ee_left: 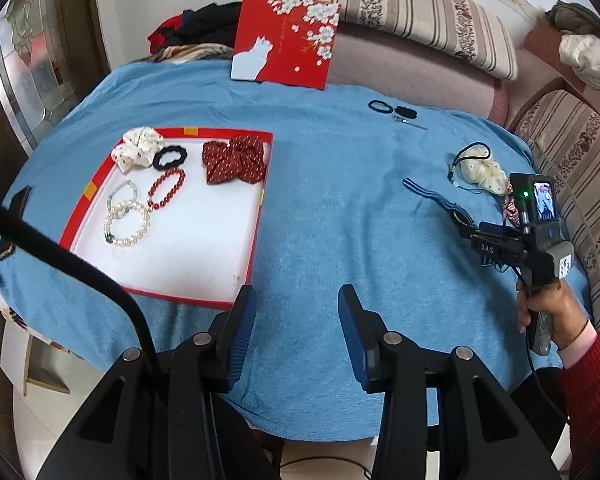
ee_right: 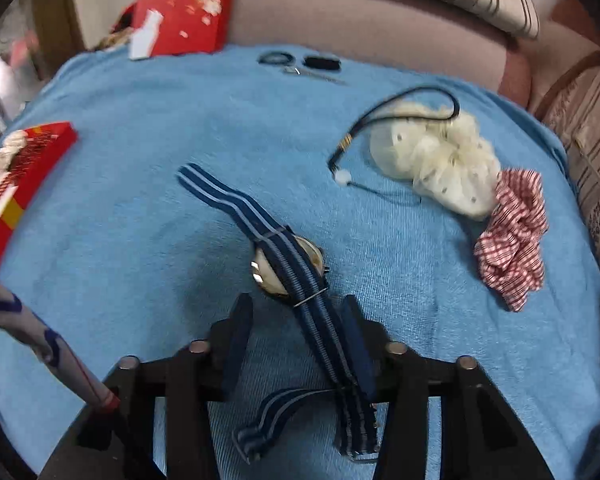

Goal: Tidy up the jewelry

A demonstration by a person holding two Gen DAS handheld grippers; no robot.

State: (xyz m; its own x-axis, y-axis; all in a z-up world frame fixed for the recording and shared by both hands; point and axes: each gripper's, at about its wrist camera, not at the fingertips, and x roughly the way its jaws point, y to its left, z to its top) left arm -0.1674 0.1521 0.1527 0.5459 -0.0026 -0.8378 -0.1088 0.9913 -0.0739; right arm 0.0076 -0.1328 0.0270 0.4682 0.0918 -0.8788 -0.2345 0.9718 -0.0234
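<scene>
A red-rimmed white tray (ee_left: 204, 248) lies on the blue cloth at the left. It holds a white scrunchie (ee_left: 138, 152), a black scrunchie (ee_left: 170, 159), a red dotted bow (ee_left: 236, 159), a red bead bracelet (ee_left: 166, 189) and pearl bracelets (ee_left: 126, 222). My left gripper (ee_left: 296, 328) is open and empty above the cloth's near edge. My right gripper (ee_right: 296, 340) is open, low over the cloth, with the blue striped strap of a watch (ee_right: 288, 268) running between its fingers. A cream scrunchie (ee_right: 444, 164), a black cord necklace (ee_right: 380, 128) and a red checked scrunchie (ee_right: 512, 236) lie to the right.
A red box lid (ee_left: 284, 44) leans against the sofa (ee_left: 420, 12) at the back. Black hair ties and a pin (ee_left: 396, 112) lie at the far edge. A phone (ee_left: 14, 220) lies at the cloth's left edge. The sofa wraps around the right side.
</scene>
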